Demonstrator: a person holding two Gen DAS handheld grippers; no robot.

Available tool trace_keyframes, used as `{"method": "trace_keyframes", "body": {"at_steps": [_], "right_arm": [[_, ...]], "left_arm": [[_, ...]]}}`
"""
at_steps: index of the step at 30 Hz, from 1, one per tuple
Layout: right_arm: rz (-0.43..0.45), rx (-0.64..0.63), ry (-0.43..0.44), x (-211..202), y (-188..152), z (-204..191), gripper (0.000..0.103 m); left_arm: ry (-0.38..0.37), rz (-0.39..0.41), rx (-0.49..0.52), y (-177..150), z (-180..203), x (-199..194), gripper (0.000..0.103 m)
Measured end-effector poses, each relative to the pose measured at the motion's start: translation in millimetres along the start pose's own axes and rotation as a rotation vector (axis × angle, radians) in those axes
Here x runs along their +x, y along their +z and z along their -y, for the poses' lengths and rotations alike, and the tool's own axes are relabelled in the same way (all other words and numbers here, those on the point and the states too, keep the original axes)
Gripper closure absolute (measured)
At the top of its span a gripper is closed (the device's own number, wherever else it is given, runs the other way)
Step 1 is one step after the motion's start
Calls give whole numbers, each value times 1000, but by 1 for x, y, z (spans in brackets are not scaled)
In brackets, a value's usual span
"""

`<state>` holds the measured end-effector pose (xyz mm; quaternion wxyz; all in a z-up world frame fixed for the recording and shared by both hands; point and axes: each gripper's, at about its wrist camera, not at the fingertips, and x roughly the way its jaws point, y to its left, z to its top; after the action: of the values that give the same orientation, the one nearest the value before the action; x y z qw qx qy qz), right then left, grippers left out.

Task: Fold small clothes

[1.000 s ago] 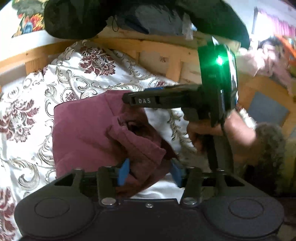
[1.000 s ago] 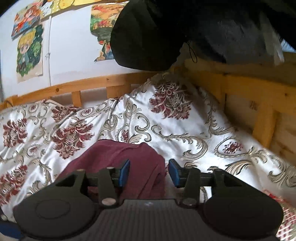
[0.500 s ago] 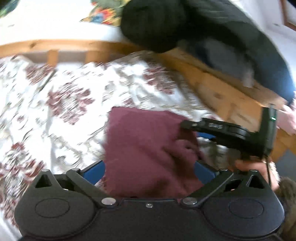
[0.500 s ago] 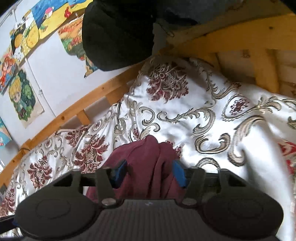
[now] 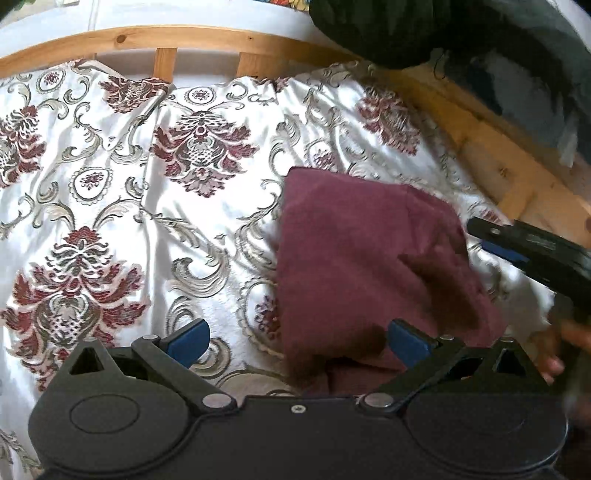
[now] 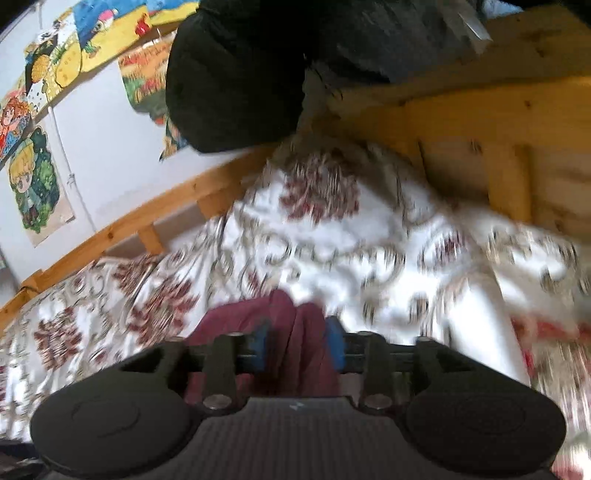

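A maroon garment (image 5: pixel 369 258) lies folded in a rough rectangle on the floral bedspread (image 5: pixel 110 206). My left gripper (image 5: pixel 297 339) hovers over its near left edge, open wide; only its right pad reaches over the cloth, and nothing is pinched. In the left wrist view my right gripper (image 5: pixel 491 240) reaches in from the right to the garment's right edge, with a hand (image 5: pixel 554 358) behind it. The blurred right wrist view shows a raised fold of the garment (image 6: pixel 258 314) between the pads of my right gripper (image 6: pixel 297 345), whose jaws are opening.
A wooden bed rail (image 5: pixel 166 37) runs along the far side and down the right (image 5: pixel 498 162). A dark jacket (image 5: pixel 424 29) hangs over the far right corner. Cartoon posters (image 6: pixel 33 177) are on the wall. The bedspread stretches bare to the left.
My left gripper opened wide and let go of the bunched cloth, then swung left. The garment now lies flatter. My right gripper rolled and drew toward the garment's right edge.
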<state>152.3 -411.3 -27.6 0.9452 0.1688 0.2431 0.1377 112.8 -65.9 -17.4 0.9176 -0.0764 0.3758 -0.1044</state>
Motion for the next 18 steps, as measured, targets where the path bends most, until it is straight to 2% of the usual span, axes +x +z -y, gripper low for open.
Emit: {"method": "trace_keyframes", "body": {"at_steps": [1, 2, 5, 8, 12, 15, 17, 18], "right_arm": [[-34, 5, 15, -5, -4, -3, 45], [-66, 13, 25, -10, -7, -6, 43], [-130, 75, 57, -22, -21, -12, 41], [-172, 152, 116, -31, -33, -17, 41], [-192, 153, 127, -36, -41, -25, 31], [-203, 154, 117, -31, -42, -25, 30], [-208, 155, 114, -29, -43, -23, 40], [-214, 158, 116, -27, -44, -23, 61]], "left_arm": [[14, -15, 9, -1, 1, 3, 1], [18, -33, 14, -2, 1, 6, 1], [-9, -82, 2, -6, 0, 12, 1], [-4, -116, 28, -10, 2, 17, 1], [14, -118, 42, -12, 2, 16, 1], [-1, -96, 12, -11, -1, 12, 1], [-6, -74, -5, -9, -2, 8, 1], [-7, -62, -12, -8, -3, 7, 1]]}}
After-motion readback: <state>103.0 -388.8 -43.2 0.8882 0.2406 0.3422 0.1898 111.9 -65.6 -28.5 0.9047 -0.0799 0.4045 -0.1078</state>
